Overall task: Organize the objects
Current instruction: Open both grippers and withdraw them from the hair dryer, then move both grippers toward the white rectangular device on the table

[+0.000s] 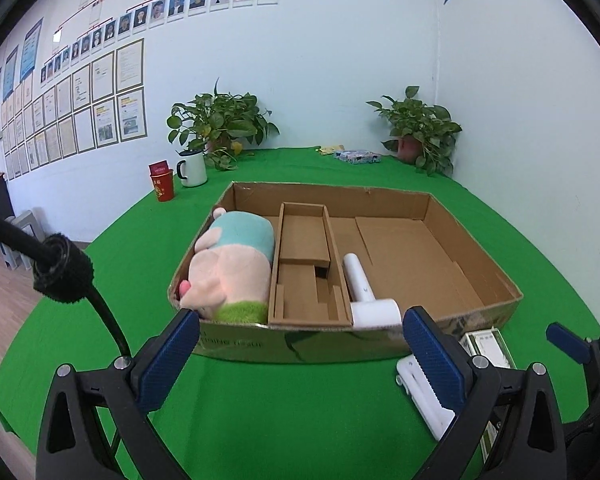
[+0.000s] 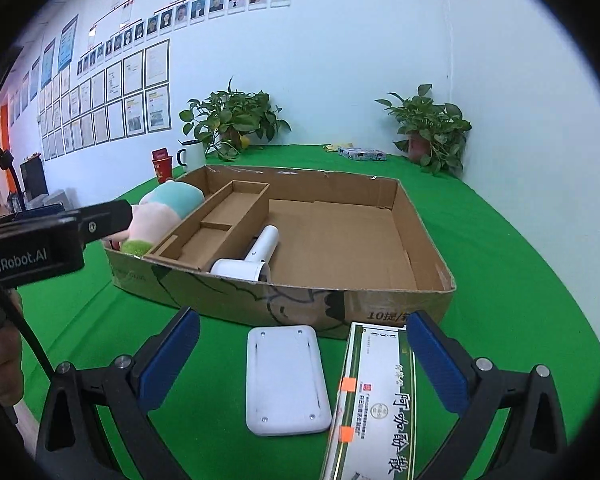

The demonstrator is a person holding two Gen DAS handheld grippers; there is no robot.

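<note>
Both grippers are spread wide with nothing in them — left gripper (image 1: pixel 300 344) faces the cardboard box (image 1: pixel 480 280), right gripper (image 2: pixel 302 352) hangs over the green table (image 2: pixel 500 240). Inside the box, a plush toy (image 1: pixel 232 268) fills the 9 o'clock bay and a white handheld gadget (image 1: pixel 364 288) lies just right of the divider. A white flat device (image 2: pixel 286 380) and green-and-white carton (image 2: pixel 372 400) wait at 6 o'clock — probably next, judging by the empty bay at 3.
</note>
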